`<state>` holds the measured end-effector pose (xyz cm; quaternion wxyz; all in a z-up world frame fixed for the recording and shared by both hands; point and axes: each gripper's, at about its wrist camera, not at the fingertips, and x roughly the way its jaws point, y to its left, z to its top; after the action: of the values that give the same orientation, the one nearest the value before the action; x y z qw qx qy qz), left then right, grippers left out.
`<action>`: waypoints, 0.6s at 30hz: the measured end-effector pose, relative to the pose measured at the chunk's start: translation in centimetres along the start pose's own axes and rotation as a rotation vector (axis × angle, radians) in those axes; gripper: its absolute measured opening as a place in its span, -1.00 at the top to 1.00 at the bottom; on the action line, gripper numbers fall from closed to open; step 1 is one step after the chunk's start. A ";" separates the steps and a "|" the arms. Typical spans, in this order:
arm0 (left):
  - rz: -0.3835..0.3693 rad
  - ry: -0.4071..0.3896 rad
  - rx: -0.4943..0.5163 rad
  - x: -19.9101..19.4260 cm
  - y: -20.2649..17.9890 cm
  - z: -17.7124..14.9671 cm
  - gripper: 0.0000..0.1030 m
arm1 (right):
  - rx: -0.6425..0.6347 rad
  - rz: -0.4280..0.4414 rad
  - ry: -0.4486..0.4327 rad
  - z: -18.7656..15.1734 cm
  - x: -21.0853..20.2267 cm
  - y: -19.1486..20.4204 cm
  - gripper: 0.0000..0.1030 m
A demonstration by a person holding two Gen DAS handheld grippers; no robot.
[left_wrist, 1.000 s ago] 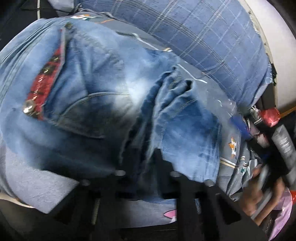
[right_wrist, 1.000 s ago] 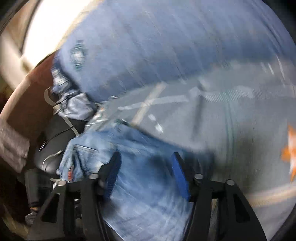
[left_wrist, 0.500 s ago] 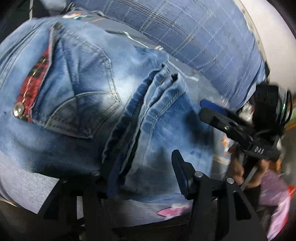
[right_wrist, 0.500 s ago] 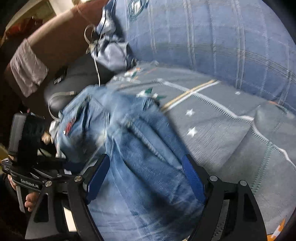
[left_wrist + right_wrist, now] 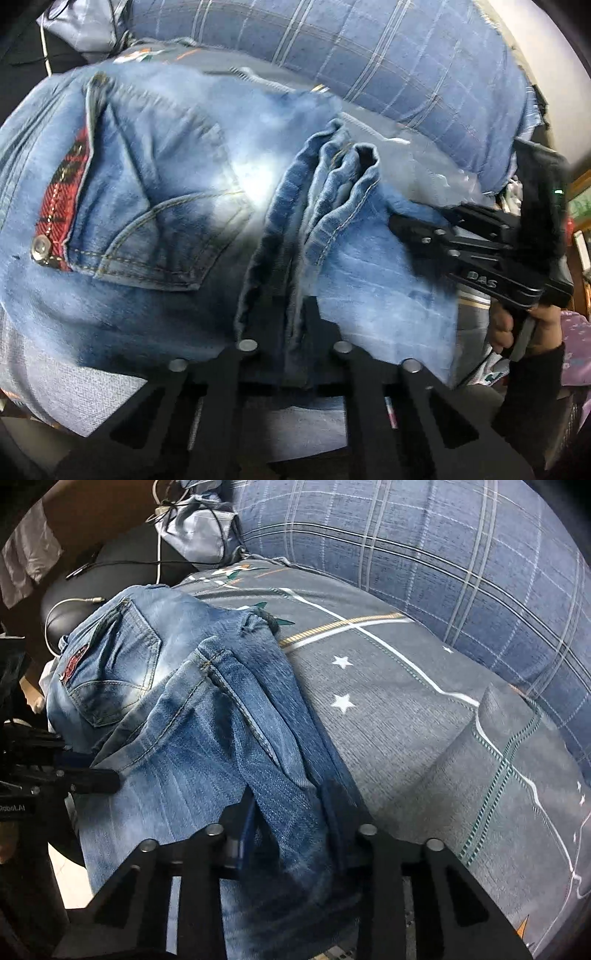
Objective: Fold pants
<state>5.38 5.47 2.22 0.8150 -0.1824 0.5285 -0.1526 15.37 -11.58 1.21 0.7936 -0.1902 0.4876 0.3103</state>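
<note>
Light blue jeans (image 5: 166,184) lie bunched on the bed, with a back pocket (image 5: 155,229) and its red plaid trim (image 5: 61,206) facing up. My left gripper (image 5: 284,332) is shut on a ridge of denim folds at the near edge. In the right wrist view the jeans (image 5: 192,757) have a leg doubled over the seat. My right gripper (image 5: 291,823) points down at that leg, its jaws closing with a thick fold filling the gap. The right gripper (image 5: 402,229) also shows from the left wrist, tips on the denim. The left gripper (image 5: 107,775) shows at the left.
A blue plaid quilt (image 5: 443,554) is heaped behind the jeans. The grey bedsheet (image 5: 406,720) with stars and stripes spreads to the right. A black seat (image 5: 110,568) with cables and a grey pouch stands at the far left. A person's hand (image 5: 517,325) holds the right gripper's handle.
The left jaws, apart half a second ago, have shut on the denim ridge. The right gripper has rolled and come down onto the folded leg, its jaws narrowing around the fold.
</note>
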 end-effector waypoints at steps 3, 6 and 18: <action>-0.153 -0.018 0.019 -1.4 -1.3 0.0 0.86 | 0.017 -0.004 -0.010 -0.5 -1.3 -0.6 0.67; -0.279 0.030 0.001 -1.5 -1.8 -0.3 0.87 | 0.046 0.015 -0.058 -1.6 -3.9 -1.6 0.73; -0.099 0.026 -0.046 0.4 0.0 0.9 0.60 | 0.106 0.016 -0.040 -2.1 -2.8 -3.2 0.24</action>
<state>6.35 5.39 2.21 0.7950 -0.2249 0.5328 -0.1831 15.23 -16.09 2.71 0.8097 -0.1377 0.4889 0.2938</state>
